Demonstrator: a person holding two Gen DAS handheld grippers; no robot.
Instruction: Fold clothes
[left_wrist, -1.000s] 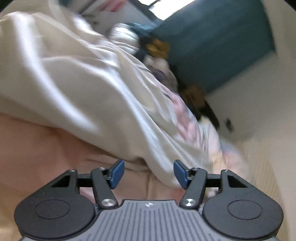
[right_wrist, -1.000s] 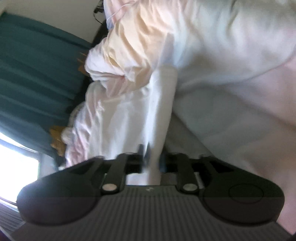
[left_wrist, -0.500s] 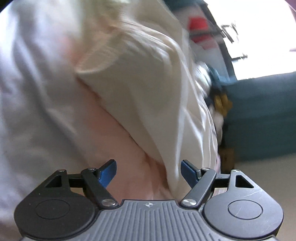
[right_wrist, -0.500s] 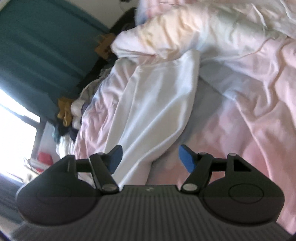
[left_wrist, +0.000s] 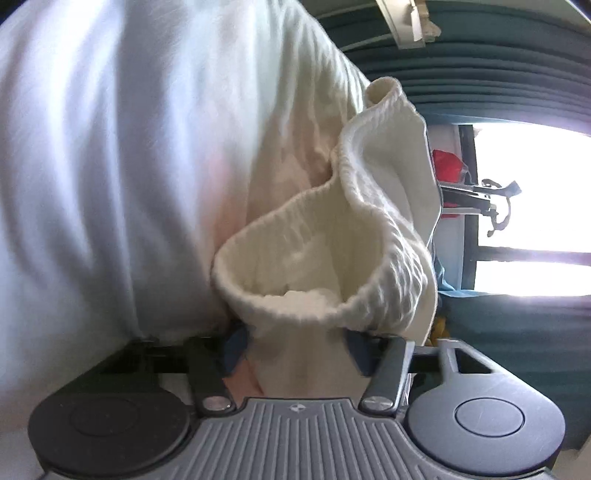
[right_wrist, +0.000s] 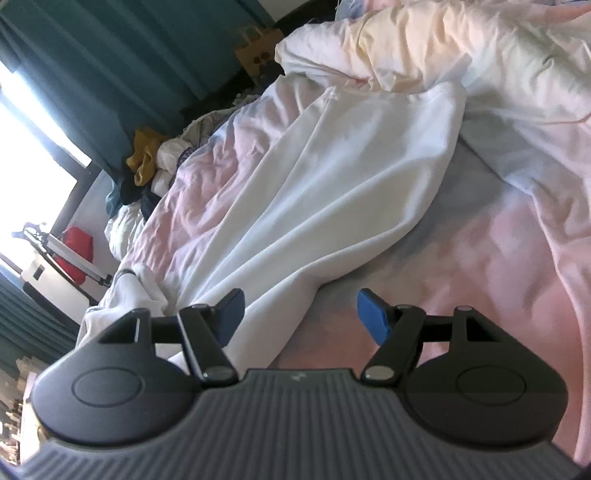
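Observation:
A white garment (right_wrist: 332, 177) lies stretched out on the pink bed sheet (right_wrist: 498, 258). Its ribbed cuff (left_wrist: 332, 273) fills the left wrist view, bunched right in front of the camera. My left gripper (left_wrist: 295, 345) is open, with the cuff's fabric lying between its blue pads (left_wrist: 356, 347). My right gripper (right_wrist: 301, 314) is open and empty, just above the garment's near end, its left pad (right_wrist: 231, 314) over the white cloth.
A rumpled cream and pink duvet (right_wrist: 443, 48) lies at the far side of the bed. A pile of clothes (right_wrist: 147, 162) sits by the teal curtains (right_wrist: 110, 55). A red object (right_wrist: 77, 243) and a bright window (left_wrist: 535, 206) are beyond the bed.
My right gripper opened and let go of the white garment, then drew back. My left gripper moved in close until the ribbed cuff lies between its open pads.

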